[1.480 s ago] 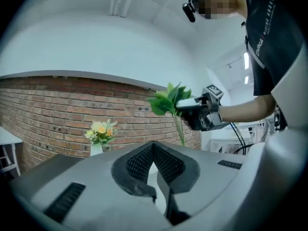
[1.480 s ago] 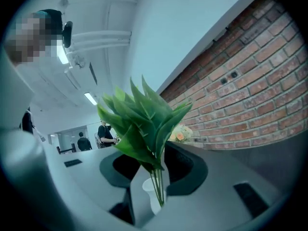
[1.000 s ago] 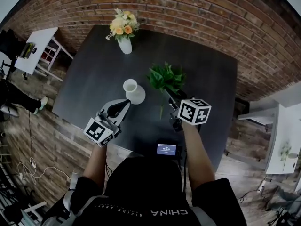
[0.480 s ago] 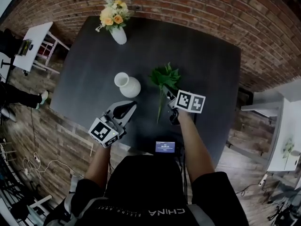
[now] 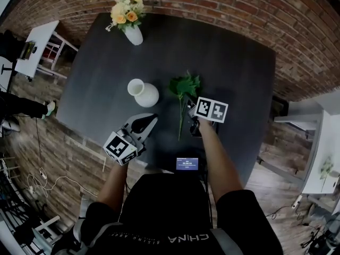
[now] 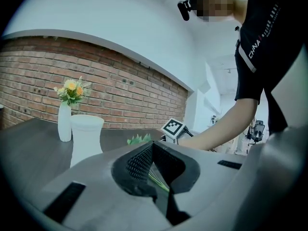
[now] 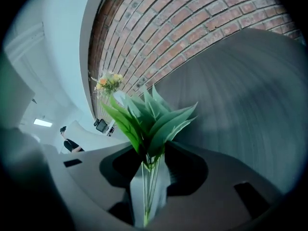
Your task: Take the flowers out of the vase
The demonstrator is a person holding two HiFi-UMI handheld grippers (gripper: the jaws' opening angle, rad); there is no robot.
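Though named flowers, looks to be a bunch of green leaves (image 5: 184, 85) on thin wiry stems (image 7: 146, 191), out of the white vase (image 5: 143, 93) and held just to its right, low over the dark table (image 5: 239, 62); cannot tell whether touching the top. Clamped in the right gripper (image 7: 151, 170), pads pressed on the gathered stems just under the leaves, stem ends trailing toward the person. As for the left gripper (image 6: 153, 153): jaws together, nothing held, poised near the vase's foot. Probably very light and likely artificial; stems slim and springy, apt to slide or fan apart under a slack pinch; leaves soft and easily creased. Best taken exactly so, across the bundle below the foliage, never by the leaves. Well apart at the far edge, a second vase with yellow blooms (image 5: 127, 16), untouched.
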